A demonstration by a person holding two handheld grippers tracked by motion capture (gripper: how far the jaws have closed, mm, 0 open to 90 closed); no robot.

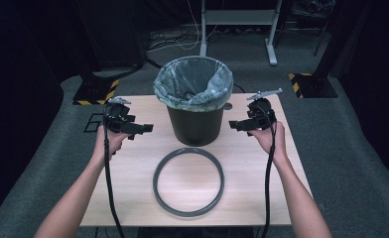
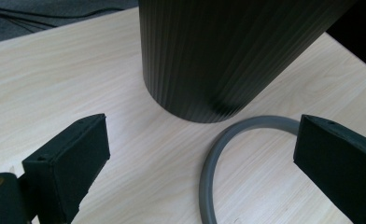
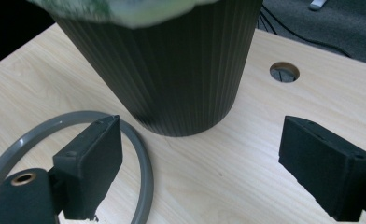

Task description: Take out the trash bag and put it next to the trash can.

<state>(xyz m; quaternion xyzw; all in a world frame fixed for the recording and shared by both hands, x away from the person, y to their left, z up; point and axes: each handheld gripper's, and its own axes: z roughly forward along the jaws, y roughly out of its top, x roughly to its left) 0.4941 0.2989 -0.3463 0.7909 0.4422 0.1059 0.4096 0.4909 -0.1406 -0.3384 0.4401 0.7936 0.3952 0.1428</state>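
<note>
High view: one bin (image 1: pixel 196 124), one ring (image 1: pixel 188 181), two grippers, left gripper (image 1: pixel 142 129) and right gripper (image 1: pixel 234 125).

A light wooden table (image 1: pixel 133 198) is standing on grey carpet (image 1: pixel 351 163) in a dim room whose edges are falling into darkness. Beyond the table's far edge, a pale metal frame (image 1: pixel 237 20) is resting on the carpet, with cables (image 1: pixel 175 39) trailing beside it. Yellow-and-black striped bases (image 1: pixel 309 84) are sitting off both far corners of the table. A round hole (image 3: pixel 284 72) is showing in the tabletop.
</note>
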